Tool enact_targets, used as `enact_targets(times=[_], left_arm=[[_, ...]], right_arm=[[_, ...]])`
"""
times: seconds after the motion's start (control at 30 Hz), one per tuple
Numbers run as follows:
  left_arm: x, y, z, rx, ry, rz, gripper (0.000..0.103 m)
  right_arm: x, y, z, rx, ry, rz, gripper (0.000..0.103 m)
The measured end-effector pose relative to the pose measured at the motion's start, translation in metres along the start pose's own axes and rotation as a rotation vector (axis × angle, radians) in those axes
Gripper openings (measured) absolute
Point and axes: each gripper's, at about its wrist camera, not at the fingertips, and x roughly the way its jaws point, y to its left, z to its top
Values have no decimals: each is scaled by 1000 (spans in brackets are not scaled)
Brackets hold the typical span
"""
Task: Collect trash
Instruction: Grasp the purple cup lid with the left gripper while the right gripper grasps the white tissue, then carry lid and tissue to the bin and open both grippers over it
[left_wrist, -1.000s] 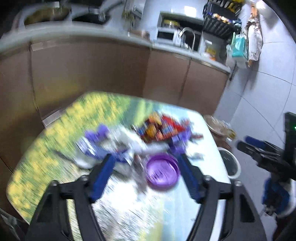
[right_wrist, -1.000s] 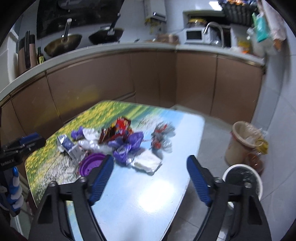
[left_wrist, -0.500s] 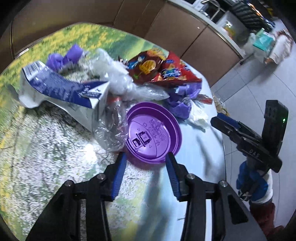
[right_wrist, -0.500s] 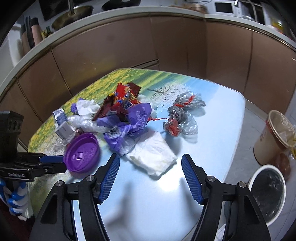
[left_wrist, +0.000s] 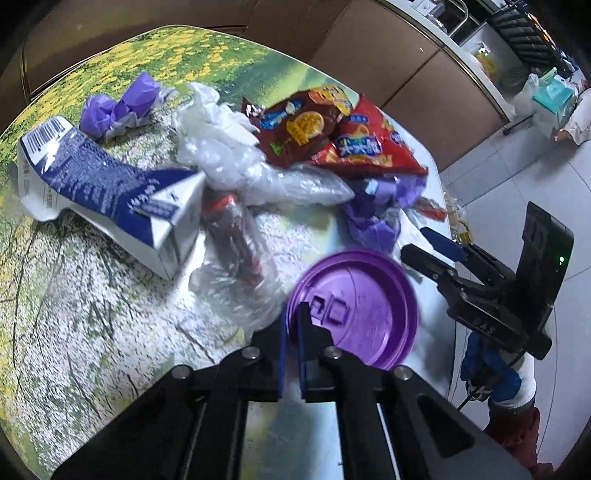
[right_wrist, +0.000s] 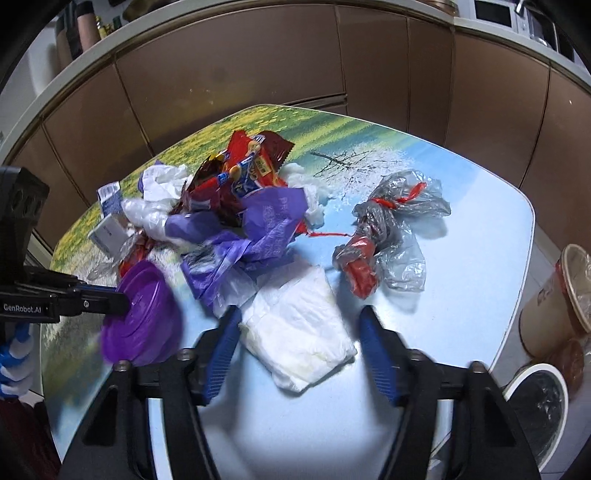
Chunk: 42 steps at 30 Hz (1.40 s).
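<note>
The left gripper (left_wrist: 291, 325) has its fingers clamped on the purple lid's (left_wrist: 364, 306) rim. Only the right wrist view shows the white napkin (right_wrist: 299, 328) between the right gripper's (right_wrist: 301, 341) half-spread, just-narrowing fingers, and a tied clear bag (right_wrist: 388, 236) at 1 o'clock on the desk (right_wrist: 461, 206).

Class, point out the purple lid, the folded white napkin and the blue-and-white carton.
purple lid (left_wrist: 364, 306), left wrist view, top face.
folded white napkin (right_wrist: 299, 328), right wrist view, middle.
blue-and-white carton (left_wrist: 107, 188), left wrist view, printed side.

Purple plastic lid (left_wrist: 354, 306), round, tilted with its near rim up off the table, at the near edge of the trash pile. Folded white tissue wad (right_wrist: 299, 328) lies flat just in front of crumpled purple bags (right_wrist: 255, 236) and red snack wrappers (left_wrist: 332, 136); blue-white carton (left_wrist: 110, 192) on its side.
</note>
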Motion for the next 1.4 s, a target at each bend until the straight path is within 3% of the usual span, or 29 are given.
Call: enact_targets(times=[0.07,0.23,0.47,0.73,0.93,1.1,1.4], left_arm=[[-2,-3,-6,11,6,5,4],[-14,-9,-32,50,27,10,4],[-26,-20,-64,155,55,23,6],[-34,-38,-93,207,14,63,4],[-58,-35,-86,205,-44,55,3],[-55,-80,-65,282,-46,15,3],[21,-252,-14,540,-48,-55,3]], right_arm=[[-4,7,-7,-11,0,-9,38],[-17,19,-26,19,4,-11,25],[-30,46,-47,45,13,-7,22],[-47,62,-65,96,-5,-13,10],[-78,58,-70,132,-84,-19,10],[-113,23,-76,216,-172,-89,10],[-176,-131,-130,542,-232,-402,10]])
